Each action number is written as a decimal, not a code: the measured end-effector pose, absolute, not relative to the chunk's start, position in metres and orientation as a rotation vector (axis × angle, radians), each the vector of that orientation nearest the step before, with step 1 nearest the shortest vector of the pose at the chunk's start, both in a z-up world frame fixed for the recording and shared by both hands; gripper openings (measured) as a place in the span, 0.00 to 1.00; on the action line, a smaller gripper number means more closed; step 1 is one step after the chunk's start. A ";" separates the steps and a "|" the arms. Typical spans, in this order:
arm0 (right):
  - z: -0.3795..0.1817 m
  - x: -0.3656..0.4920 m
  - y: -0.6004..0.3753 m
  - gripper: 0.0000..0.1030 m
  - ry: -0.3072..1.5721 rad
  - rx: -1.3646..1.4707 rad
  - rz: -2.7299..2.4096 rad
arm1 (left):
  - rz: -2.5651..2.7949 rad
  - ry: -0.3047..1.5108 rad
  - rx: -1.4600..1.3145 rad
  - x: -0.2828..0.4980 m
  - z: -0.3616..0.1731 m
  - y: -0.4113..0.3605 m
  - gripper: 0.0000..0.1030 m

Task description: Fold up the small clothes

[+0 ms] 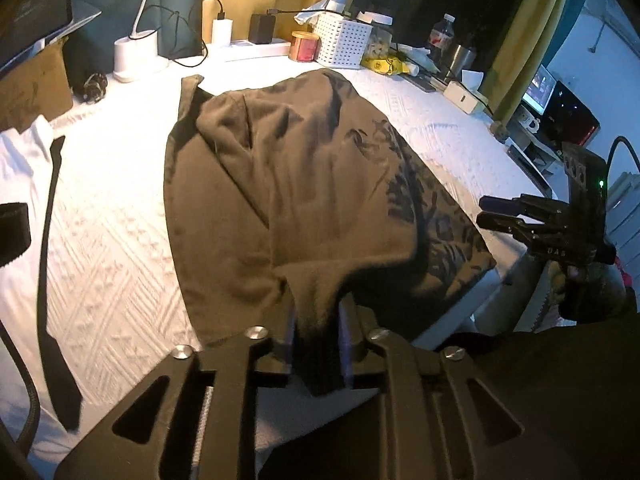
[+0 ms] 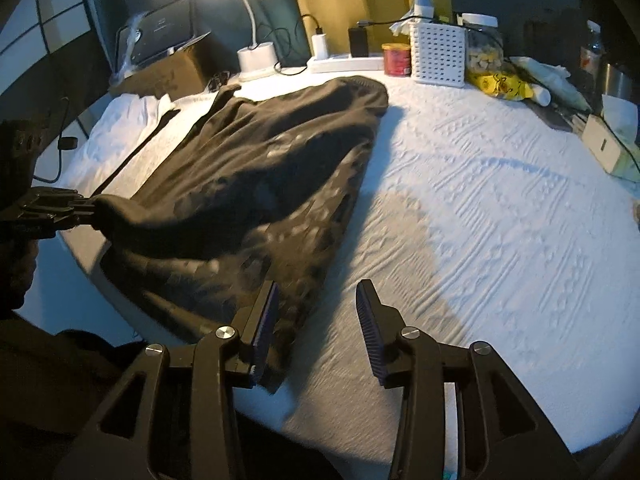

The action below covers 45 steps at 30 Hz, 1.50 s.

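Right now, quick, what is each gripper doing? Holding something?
Left gripper: fingers closed on a bunched edge of the brown shirt.
Right gripper: fingers open, holding nothing, beside the shirt's corner.

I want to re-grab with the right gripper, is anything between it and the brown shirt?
Nothing visible. The right gripper hangs open at the brown shirt's near corner, with only bare white bedspread beneath.

A garment lies on the bedspread from the far edge to the near edge, where its corner overhangs; a basket, a jar and probably chargers line the far edge.
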State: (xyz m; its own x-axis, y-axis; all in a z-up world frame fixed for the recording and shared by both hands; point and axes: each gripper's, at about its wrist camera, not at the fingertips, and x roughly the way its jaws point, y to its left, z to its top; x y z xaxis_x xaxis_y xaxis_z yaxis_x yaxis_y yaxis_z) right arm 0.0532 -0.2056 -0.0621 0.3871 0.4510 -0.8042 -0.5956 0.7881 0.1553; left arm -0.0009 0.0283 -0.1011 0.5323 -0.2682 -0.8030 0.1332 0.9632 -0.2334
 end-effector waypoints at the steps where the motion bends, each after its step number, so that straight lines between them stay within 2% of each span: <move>1: -0.061 0.057 -0.206 0.42 0.964 -0.165 0.668 | -0.246 0.985 -0.149 -0.001 -0.100 0.029 0.35; 2: -0.061 0.060 -0.205 0.42 0.963 -0.161 0.667 | -0.261 0.991 -0.154 -0.001 -0.099 0.029 0.45; 3: -0.059 0.064 -0.205 0.42 0.961 -0.157 0.670 | -0.272 0.997 -0.158 -0.002 -0.098 0.030 0.48; 8: -0.059 0.077 -0.198 0.42 0.956 -0.163 0.697 | -0.270 1.020 -0.160 -0.012 -0.097 0.031 0.48; 13: -0.056 0.087 -0.188 0.42 0.944 -0.167 0.724 | -0.190 0.962 -0.193 -0.007 -0.089 0.043 0.48; 32: -0.054 0.151 -0.160 0.42 0.908 -0.126 0.750 | -0.063 0.897 -0.141 0.102 -0.101 0.061 0.48; 34: -0.055 0.159 -0.158 0.42 0.909 -0.116 0.762 | -0.078 0.903 -0.153 0.114 -0.103 0.060 0.49; 36: -0.057 0.167 -0.156 0.42 0.914 -0.112 0.770 | -0.090 0.913 -0.150 0.126 -0.107 0.056 0.58; 45: -0.071 0.207 -0.138 0.42 0.970 -0.166 0.807 | -0.084 0.920 -0.143 0.162 -0.119 0.046 0.58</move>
